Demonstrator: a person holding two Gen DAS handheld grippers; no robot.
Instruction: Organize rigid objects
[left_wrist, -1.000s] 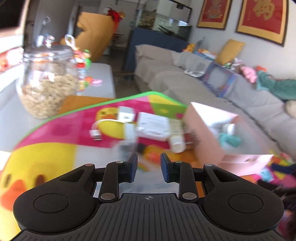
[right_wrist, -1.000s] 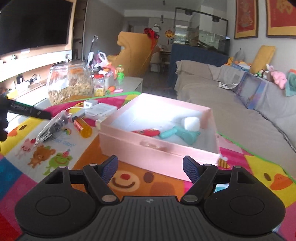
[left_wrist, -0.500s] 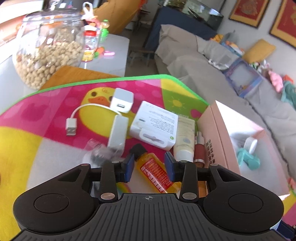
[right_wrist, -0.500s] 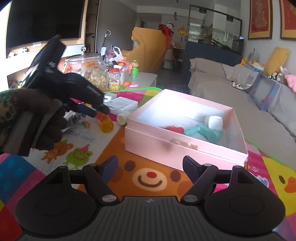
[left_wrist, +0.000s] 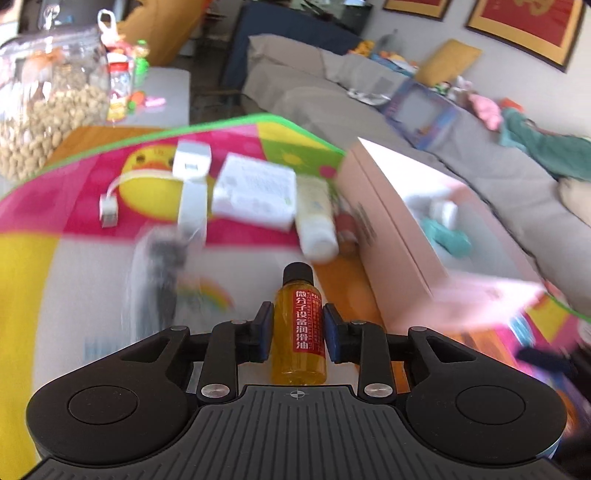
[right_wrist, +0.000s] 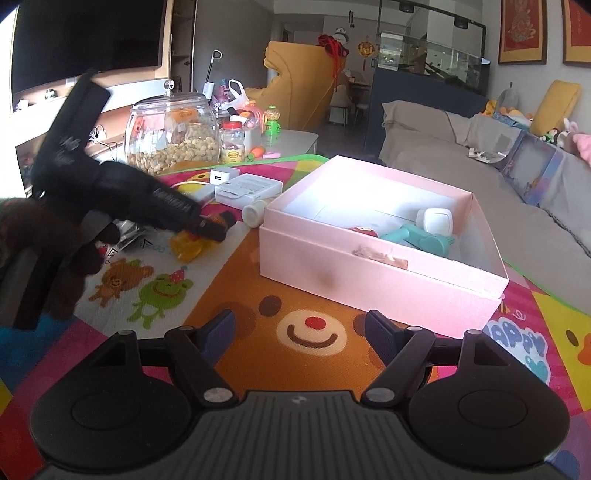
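Between the fingers of my left gripper (left_wrist: 298, 324) sits the small amber lubricant bottle (left_wrist: 298, 325), its black cap pointing away from me and its red label facing up — the blue pads touch it on both sides of the body, about halfway along its length. I judge it light and stiff, a hard plastic that will not give, but smooth and round, so it could roll or slide out if the pinch slackens; the labelled middle is the right place to hold, not the narrow cap. Whether it is lifted off the play mat (left_wrist: 44, 280) I cannot tell, since the mat is smeared with motion.

Just beyond my left fingertips lies a white tube (left_wrist: 317, 218), with a white charger box (left_wrist: 255, 192) to its left and a small USB adapter (left_wrist: 192, 160) and cable further out. To the right of those fingers stands the pink box (left_wrist: 391, 236).

My right gripper (right_wrist: 298, 331) is spread wide and empty, hovering over the bear's face on the mat. Ahead of it, slightly right, the pink box (right_wrist: 369, 291) is open — a teal tool (right_wrist: 417, 236) and a white case (right_wrist: 436, 220) rest inside. Far off to the left stands a glass jar of nuts (right_wrist: 171, 133).
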